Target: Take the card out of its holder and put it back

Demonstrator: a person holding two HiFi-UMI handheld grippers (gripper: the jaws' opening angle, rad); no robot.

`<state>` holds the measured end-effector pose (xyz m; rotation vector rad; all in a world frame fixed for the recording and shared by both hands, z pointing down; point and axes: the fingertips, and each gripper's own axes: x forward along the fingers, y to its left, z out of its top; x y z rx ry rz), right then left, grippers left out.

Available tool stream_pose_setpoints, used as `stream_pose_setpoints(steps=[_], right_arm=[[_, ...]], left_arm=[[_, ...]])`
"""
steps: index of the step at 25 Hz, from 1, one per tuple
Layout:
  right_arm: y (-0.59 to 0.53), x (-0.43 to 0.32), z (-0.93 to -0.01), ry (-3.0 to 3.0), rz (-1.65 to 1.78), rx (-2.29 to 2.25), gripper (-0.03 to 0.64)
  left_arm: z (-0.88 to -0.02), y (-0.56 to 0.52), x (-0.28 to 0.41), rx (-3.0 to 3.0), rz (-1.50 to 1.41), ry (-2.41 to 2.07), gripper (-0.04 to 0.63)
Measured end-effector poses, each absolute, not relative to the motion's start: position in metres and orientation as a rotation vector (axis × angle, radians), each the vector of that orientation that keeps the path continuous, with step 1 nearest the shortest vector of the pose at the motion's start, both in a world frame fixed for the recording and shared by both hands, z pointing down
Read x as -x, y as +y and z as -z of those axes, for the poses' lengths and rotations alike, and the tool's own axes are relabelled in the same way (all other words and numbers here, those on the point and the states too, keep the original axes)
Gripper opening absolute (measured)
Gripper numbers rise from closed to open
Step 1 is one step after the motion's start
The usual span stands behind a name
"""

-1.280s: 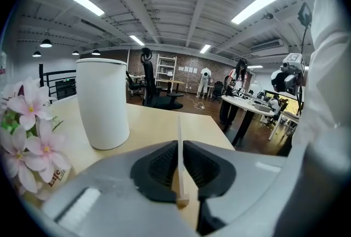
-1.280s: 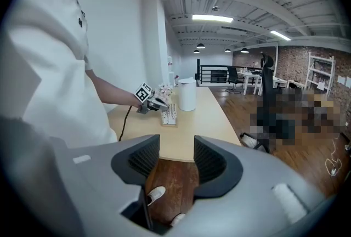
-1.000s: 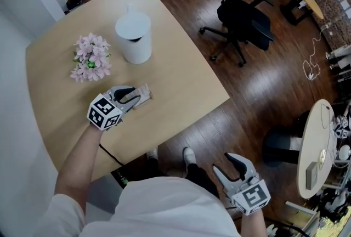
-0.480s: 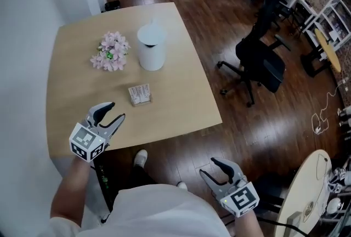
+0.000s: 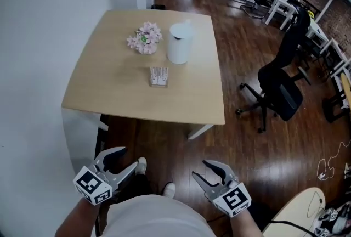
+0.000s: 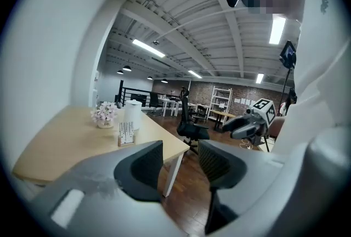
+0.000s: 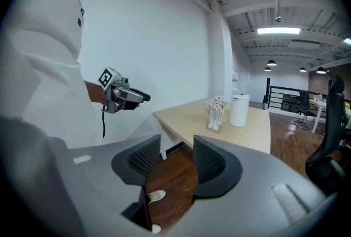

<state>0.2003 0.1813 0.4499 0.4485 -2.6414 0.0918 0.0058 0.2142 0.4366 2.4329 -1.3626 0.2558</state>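
Note:
The card stands in its small wooden holder (image 5: pixel 158 76) near the middle of the light wooden table (image 5: pixel 109 88); the holder (image 6: pixel 126 134) also shows in the left gripper view and the holder (image 7: pixel 215 118) in the right gripper view. Both grippers hang well back from the table, over the floor by the person's body. My left gripper (image 5: pixel 120 161) is open with nothing between its jaws. My right gripper (image 5: pixel 209 173) is open and empty too. In each gripper view the other gripper shows: right gripper (image 6: pixel 245 124), left gripper (image 7: pixel 137 96).
On the table stand a pink flower pot (image 5: pixel 144 38) and a white cylindrical bin (image 5: pixel 179 44) behind the holder. A black office chair (image 5: pixel 281 88) is to the table's right on the dark wood floor. A white wall (image 5: pixel 38 38) runs along the left.
My left gripper has let go at the holder and drawn back off the table to the person's side. The view has pulled away from the table; the right gripper stayed low.

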Motion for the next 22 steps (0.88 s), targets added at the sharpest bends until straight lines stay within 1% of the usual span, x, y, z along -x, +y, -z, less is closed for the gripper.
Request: stream_pose_setpoints(steps=[4, 13, 22], right_arm=[[0.213, -0.193, -0.437, -2.676, -0.073, -0.384, 0.19], [0.266, -0.172, -0.423, -2.683, -0.064, -0.383, 0.186], [0.339, -0.106, -0.398, -2.671, -0.028, -0.362, 0.186]], left_arm=[[-0.425, 0.258, -0.014, -2.403, -0.248, -1.406, 0.212], [-0.395, 0.305, -0.014, -2.512, -0.198, -1.389, 0.212], [-0.377, 0.388, 0.047, -2.482, -0.179, -1.405, 0.21]])
